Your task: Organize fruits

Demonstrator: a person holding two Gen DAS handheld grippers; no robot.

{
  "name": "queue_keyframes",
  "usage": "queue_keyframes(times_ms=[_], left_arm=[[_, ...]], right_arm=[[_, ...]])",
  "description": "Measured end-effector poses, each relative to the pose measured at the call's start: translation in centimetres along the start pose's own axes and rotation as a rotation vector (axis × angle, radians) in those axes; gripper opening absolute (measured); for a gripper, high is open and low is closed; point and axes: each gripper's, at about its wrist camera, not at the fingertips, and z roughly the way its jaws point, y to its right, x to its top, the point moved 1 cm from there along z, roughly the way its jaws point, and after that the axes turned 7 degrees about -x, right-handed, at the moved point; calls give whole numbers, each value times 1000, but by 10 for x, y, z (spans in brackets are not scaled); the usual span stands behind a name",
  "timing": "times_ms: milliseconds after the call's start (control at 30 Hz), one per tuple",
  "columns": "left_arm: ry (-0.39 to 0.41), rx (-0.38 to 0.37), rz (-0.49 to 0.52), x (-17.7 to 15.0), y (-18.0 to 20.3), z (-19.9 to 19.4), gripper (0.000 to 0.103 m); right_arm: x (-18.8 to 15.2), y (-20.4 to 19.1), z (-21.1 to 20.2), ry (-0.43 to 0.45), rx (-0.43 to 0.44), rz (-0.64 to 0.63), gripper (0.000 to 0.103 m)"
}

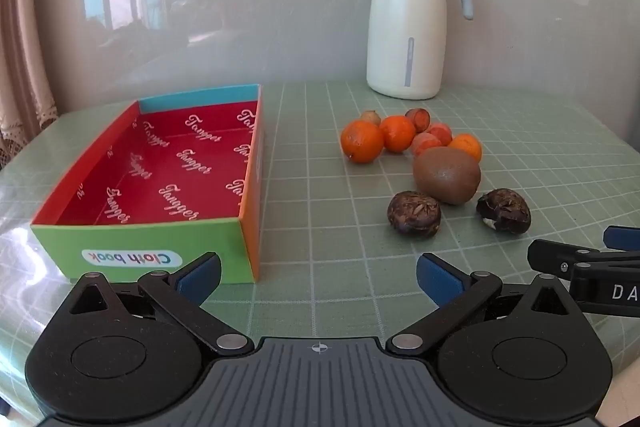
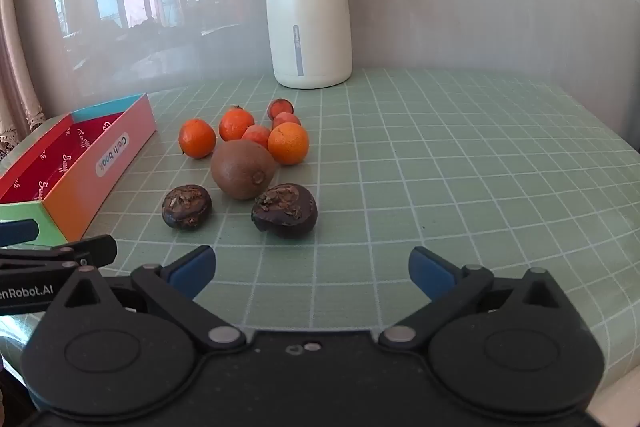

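Since both the left gripper [image 1: 318, 277] and right gripper [image 2: 312, 273] hang open and empty, the right should straddle the dark fruit [image 2: 285, 210] at 12 o'clock squarely, lift gently, then carry it toward the box [image 2: 76, 163] at 10 o'clock.

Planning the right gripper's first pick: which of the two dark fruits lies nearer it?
The right-hand dark fruit, just right of the kiwi; the other sits nearer the box.

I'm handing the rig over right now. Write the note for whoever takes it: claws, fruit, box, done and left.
Left claw: open, empty, near the box.
Right claw: open, empty, facing the fruit.
Box: nothing in it.
Fruit all on the table right of the box: kiwi, two dark water chestnuts, three oranges and small reddish fruits behind.
Done: nothing placed. Left: every piece.
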Motion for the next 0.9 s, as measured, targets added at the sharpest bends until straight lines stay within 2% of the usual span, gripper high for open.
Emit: queue_keyframes(times_ms=[133, 167, 300, 367, 900], left_arm=[[26, 41, 64, 2, 14, -1, 103], [29, 17, 18, -4, 10, -4, 103], [35, 35, 49, -7, 23, -7, 103], [13, -2, -13, -4, -2, 0, 103], [15, 4, -21, -2, -2, -1, 103]], right_arm=[[0, -1, 0, -1, 0, 2, 103], [1, -1, -2, -1, 0, 1, 103], [2, 2, 0, -1, 7, 3, 103], [1, 4, -1, 3, 11, 4, 103], [0, 0, -1, 1, 8, -1, 103]])
